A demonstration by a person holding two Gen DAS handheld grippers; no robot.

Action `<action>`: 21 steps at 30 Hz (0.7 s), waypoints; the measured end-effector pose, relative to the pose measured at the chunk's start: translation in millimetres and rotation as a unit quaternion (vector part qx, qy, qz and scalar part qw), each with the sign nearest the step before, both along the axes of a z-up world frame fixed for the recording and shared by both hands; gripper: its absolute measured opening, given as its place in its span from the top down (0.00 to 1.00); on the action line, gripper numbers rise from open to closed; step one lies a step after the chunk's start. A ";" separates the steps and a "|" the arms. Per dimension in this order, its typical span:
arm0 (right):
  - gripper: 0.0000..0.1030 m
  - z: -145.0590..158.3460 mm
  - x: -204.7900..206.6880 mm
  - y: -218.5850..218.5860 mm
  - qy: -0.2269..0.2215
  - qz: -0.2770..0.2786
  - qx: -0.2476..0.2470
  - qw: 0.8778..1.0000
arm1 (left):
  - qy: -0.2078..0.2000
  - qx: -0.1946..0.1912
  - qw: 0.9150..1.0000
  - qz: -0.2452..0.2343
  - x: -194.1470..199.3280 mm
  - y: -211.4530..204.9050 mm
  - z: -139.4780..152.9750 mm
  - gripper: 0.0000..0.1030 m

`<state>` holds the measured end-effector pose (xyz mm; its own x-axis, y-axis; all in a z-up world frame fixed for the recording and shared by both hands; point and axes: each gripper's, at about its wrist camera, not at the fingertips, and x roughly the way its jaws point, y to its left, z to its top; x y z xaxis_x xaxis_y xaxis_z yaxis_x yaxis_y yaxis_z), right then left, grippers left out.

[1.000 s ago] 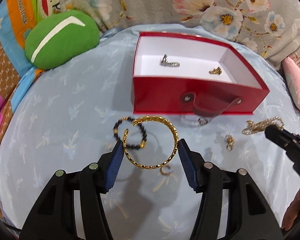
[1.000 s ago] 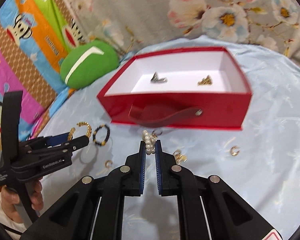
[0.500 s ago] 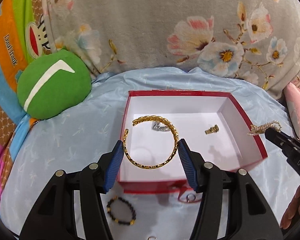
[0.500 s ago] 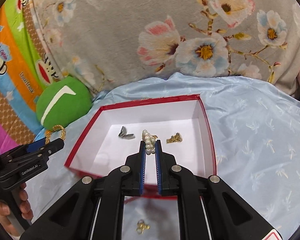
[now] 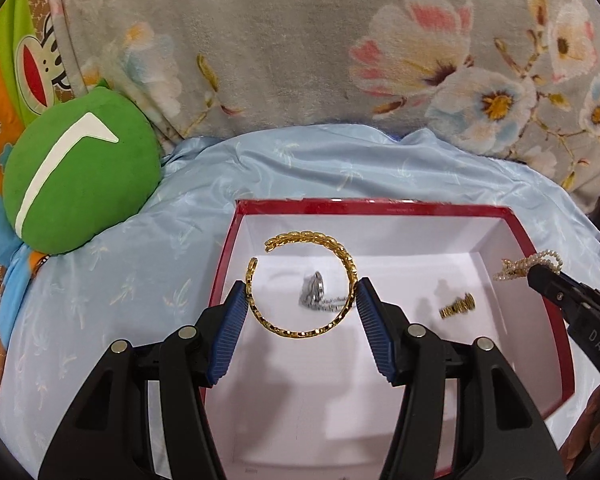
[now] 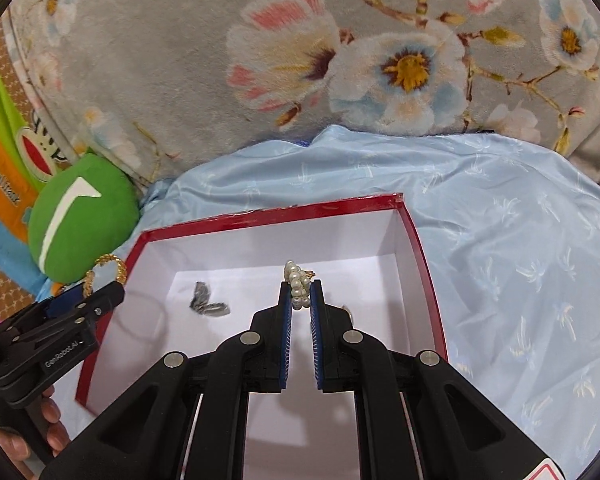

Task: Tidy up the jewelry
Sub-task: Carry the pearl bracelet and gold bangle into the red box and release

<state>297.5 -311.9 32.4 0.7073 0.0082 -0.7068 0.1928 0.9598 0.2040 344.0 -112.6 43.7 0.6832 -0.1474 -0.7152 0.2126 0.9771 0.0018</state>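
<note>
My left gripper [image 5: 301, 304] is shut on a gold open bangle [image 5: 300, 280] and holds it above the left half of the red box [image 5: 372, 206] with a white inside. My right gripper [image 6: 299, 300] is shut on a pearl bracelet [image 6: 298, 284] and holds it over the box's [image 6: 268, 216] right half. In the left wrist view the right gripper [image 5: 544, 276] with the pearls [image 5: 528, 264] comes in at the right. A silver piece [image 5: 318, 294] and a small gold piece [image 5: 458, 306] lie on the box floor. The left gripper [image 6: 108, 292] with the bangle [image 6: 104, 268] also shows in the right wrist view.
The box stands on a light blue cloth [image 5: 148, 280]. A green round cushion [image 5: 76, 176] lies to the left, and a grey floral blanket [image 5: 340, 48] rises behind. A colourful monkey-print fabric [image 6: 4, 160] is at the far left.
Both grippers have risen from the cloth and moved forward over the open box, each still holding its piece. The loose jewelry on the cloth has dropped out of view.
</note>
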 end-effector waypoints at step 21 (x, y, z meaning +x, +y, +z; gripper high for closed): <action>0.91 -45.6 57.2 -6.3 0.099 -0.011 -0.037 0.994 | 0.047 0.026 0.999 0.005 29.7 -8.8 -44.3 0.46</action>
<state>354.6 -318.2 -13.2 0.5531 -0.0623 -0.8308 0.2429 0.9659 0.0893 373.7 -121.4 -0.6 0.6132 -0.1019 -0.7833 0.2047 0.9783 0.0330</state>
